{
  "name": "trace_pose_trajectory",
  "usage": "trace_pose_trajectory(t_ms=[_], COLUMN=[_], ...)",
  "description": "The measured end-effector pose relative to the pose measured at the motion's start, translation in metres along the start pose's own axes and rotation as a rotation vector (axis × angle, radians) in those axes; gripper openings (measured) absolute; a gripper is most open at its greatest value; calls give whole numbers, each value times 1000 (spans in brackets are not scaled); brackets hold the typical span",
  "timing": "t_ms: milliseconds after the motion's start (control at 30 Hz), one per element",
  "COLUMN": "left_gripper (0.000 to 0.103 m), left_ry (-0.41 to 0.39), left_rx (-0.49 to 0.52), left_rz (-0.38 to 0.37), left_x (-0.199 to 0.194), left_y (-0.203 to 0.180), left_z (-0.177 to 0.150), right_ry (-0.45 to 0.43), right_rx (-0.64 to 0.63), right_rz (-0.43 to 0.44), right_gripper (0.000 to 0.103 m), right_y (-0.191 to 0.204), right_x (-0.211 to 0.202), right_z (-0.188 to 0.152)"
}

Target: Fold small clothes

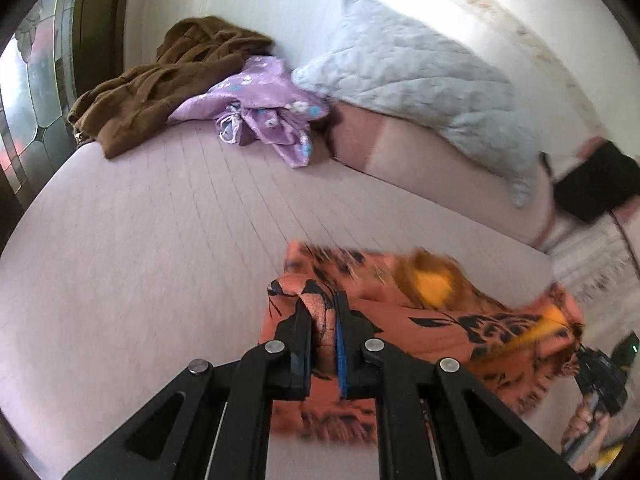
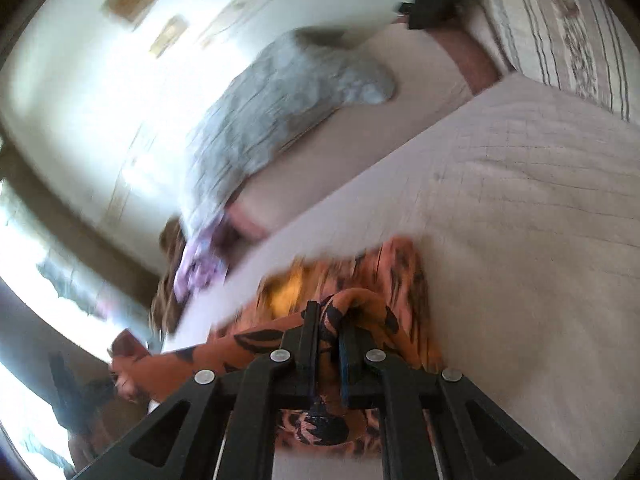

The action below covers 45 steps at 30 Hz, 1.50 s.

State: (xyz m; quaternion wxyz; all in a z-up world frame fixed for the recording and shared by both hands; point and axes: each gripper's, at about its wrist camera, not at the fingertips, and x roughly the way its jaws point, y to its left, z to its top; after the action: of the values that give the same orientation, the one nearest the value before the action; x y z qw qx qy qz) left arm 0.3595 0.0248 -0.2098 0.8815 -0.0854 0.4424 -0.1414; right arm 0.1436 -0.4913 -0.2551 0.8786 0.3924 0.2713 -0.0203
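Surface: pale quilted bed cover [image 1: 140, 240], stitched in a grid, spread flat and taking up most of both views.
Room: white wall [image 1: 248, 4] behind the bed; leaded glass panel [image 1: 28, 92] at far left in the left wrist view.
Bedding: grey-blue quilted pillow [image 1: 420, 80] leaning at the head of the bed; striped patterned pillow [image 2: 560, 28] at upper right in the right wrist view.
Other clothes: brown garment [image 1: 160, 80] heaped at the far edge, with a purple floral garment [image 1: 264, 108] touching it, just beside the grey-blue pillow.
Task garment: orange garment with black leaf print [image 1: 440, 320] and a yellow patch, bunched on the near part of the cover, stretched between both tools (outline blurred).
Left gripper [image 1: 324, 336]: jaws nearly together, clamped on a fold of the orange fabric.
Right gripper [image 2: 329, 340]: jaws nearly together, pinching another bunched fold of the same garment.
Hand: right hand [image 1: 584, 436] on its tool handle, at lower right in the left wrist view.
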Motion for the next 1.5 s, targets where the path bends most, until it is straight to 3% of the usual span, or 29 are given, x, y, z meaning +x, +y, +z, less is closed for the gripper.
trace_pose_trajectory(t_ms=[67,100,133,167,200,267,333,367,400,467,500,533,600,667,733,800,900,1067,1133,1300,1367,1500], left_gripper=[13,13,14,15,15,15,23,36,60,83,84,84,84,84,84,84,84,84,84,84,84,84], left_ry=[18,42,66,80,77,0,-138,-215,-328,-430,-418,-368,-272,-237,-116,-9,50,60,45,1,-12,-77], left_rx=[-31,-55,-67,-75,-95,-138,-190,-208,-214,-187,-170,-146,-72,-3,44,27,7,-61,-72,-94,-85,-33], left_rz=[22,52,93,121,133,106,55,63,85,144,186,213,203,217,262,260,326,365,399,434,439,443], left_x=[42,70,90,101,110,102,70,52,24,-8,-14,-16,-15,-10,13,37,58,78,75,66,64,53], left_y=[5,9,12,13,17,23,28,29,27,18,11,5,-9,-19,-21,-9,7,33,39,56,57,52], left_z=[8,6,2,-2,-9,-17,-27,-33,-44,-62,-68,-71,-84,-100,-108,-109,-104,-79,-75,-62,-61,-58], right_ry=[16,32,46,59,59,40,1,-25,-37,-17,22,80,201,255,280,274,264,235,218,303,365,434], right_rx=[81,112,140,173,190,235,212,144,77,-110,-167,-224,-334,-447,-506,-515,-545,-501,-473,-528,-582,-588], right_rz=[9,-17,-45,-60,-59,-60,-46,-49,-61,-98,-98,-100,-141,-202,-229,-251,-309,-400,-383,-96,-62,-110], right_gripper=[12,27,57,72,77,77,77,77,77,75,69,56,36,35,35,35,35,35,37,38,38,38], right_y=[-23,-32,-40,-52,-58,-66,-58,-45,-33,0,9,20,39,57,68,73,77,96,112,184,208,223], right_x=[37,52,65,78,83,79,66,56,51,46,47,54,73,91,105,119,149,204,214,216,235,293], right_z=[11,13,15,16,17,20,21,22,20,7,0,-11,-40,-69,-87,-93,-87,-46,-37,-80,-107,-134])
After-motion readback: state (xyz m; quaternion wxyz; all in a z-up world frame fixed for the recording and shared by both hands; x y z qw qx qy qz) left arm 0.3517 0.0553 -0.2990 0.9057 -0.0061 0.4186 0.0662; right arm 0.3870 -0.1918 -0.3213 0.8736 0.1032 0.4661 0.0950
